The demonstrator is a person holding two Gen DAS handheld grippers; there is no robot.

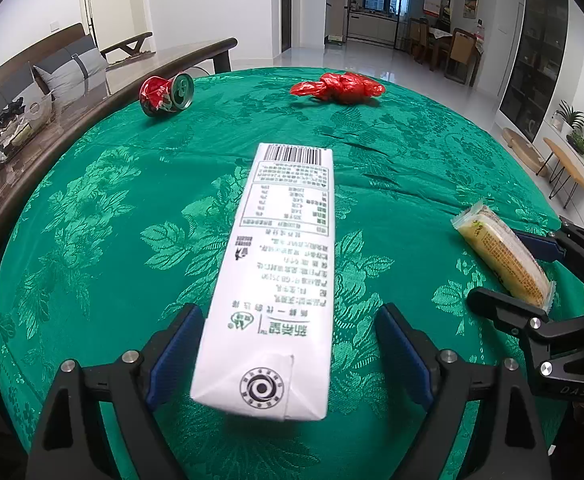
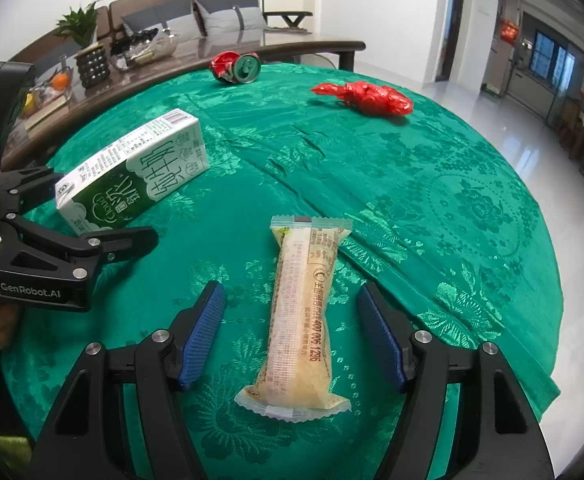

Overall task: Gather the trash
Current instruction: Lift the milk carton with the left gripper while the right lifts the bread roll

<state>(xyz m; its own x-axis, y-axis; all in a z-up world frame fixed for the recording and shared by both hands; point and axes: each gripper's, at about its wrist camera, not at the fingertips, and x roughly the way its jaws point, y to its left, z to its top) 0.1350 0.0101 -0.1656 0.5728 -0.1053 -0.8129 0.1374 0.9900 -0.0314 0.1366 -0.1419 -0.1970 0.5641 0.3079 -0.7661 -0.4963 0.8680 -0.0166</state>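
A white and green milk carton lies on the green tablecloth between the fingers of my left gripper, which is open around it; the left pad seems to touch it. It also shows in the right wrist view. A yellow snack packet lies between the fingers of my right gripper, which is open and not touching it. The packet also shows in the left wrist view. A crushed red can and a crumpled red plastic bag lie at the far side.
The round table has a green flowered cloth. A dark wooden bench table with a plant, fruit and a glass bowl stands beyond its far left edge. Tiled floor lies to the right.
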